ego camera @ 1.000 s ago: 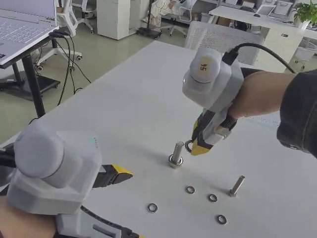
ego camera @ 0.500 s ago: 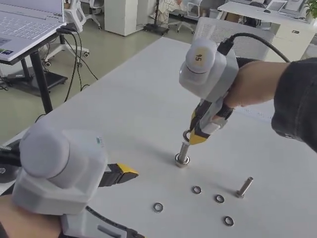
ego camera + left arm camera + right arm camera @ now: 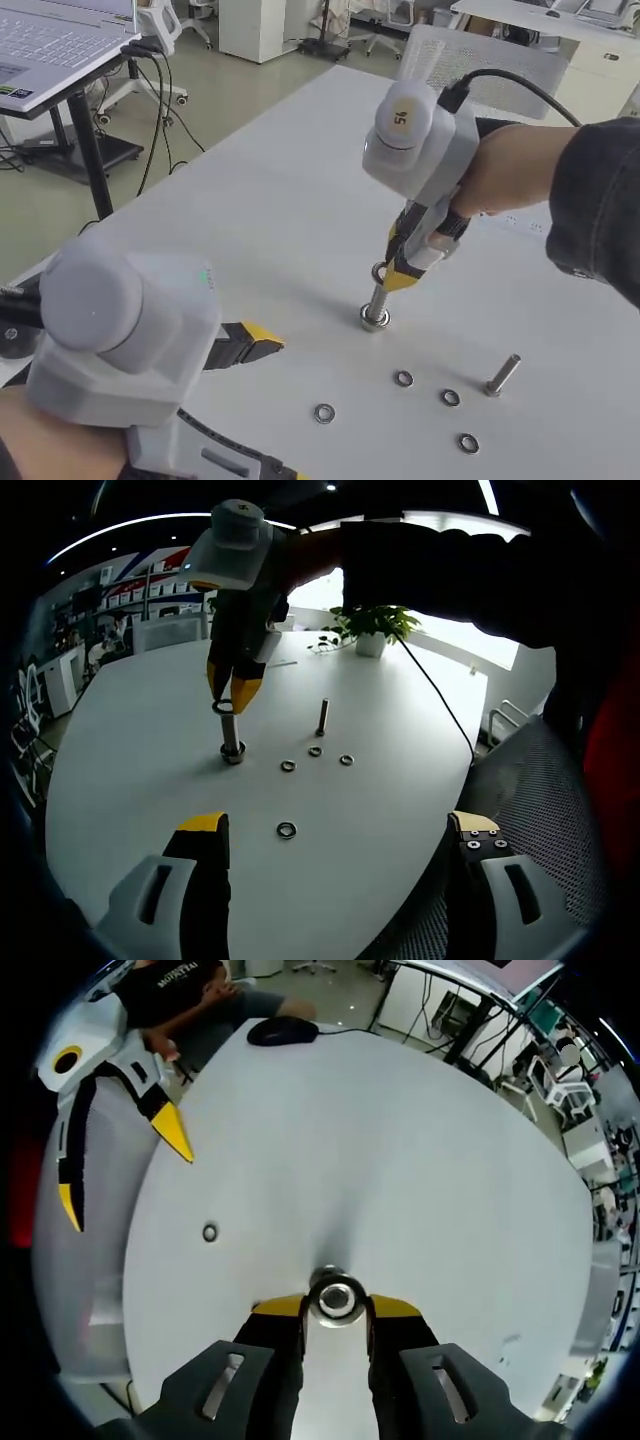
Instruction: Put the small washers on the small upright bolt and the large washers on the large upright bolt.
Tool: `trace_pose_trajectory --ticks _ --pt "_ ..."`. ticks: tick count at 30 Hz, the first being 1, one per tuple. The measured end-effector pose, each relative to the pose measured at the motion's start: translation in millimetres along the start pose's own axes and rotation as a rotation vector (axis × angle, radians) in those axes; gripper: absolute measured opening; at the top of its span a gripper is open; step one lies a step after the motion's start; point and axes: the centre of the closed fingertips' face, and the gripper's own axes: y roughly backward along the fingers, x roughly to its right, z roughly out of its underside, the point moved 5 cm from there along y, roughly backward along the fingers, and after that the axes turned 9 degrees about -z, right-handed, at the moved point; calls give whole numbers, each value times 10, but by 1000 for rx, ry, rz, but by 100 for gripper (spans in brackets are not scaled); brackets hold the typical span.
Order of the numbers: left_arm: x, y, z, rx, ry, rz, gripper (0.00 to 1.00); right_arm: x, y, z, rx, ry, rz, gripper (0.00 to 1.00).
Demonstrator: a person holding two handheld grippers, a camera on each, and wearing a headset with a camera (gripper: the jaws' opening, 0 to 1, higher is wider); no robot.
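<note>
The large bolt (image 3: 376,305) (image 3: 231,742) stands upright mid-table. My right gripper (image 3: 388,278) (image 3: 336,1305) is shut on a large washer (image 3: 379,272) (image 3: 336,1297) (image 3: 223,707), held level right over the bolt's top. The small bolt (image 3: 502,375) (image 3: 323,717) stands to the right. Loose washers lie between and in front: one (image 3: 403,378), another (image 3: 451,397), a third (image 3: 468,442), and one apart (image 3: 324,412) (image 3: 286,830) (image 3: 209,1232). My left gripper (image 3: 268,408) (image 3: 337,825) is open, low at the near left, holding nothing.
The white table's (image 3: 260,200) left edge drops to the floor, where a stand with a laptop (image 3: 50,45) is. A black mouse (image 3: 283,1030) lies on the table's far side, near a seated person (image 3: 190,990). A potted plant (image 3: 368,630) sits on the table.
My right gripper has carried the large washer from beside the large bolt's shaft up and over its top. The left gripper has stayed put; the head camera shifted slightly.
</note>
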Motion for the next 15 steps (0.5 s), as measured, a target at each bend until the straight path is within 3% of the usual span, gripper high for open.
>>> trace_pose_trajectory --ticks 15 --pt "10 -1 -9 2 3 -5 90 35 -125 37 -16 -4 -16 24"
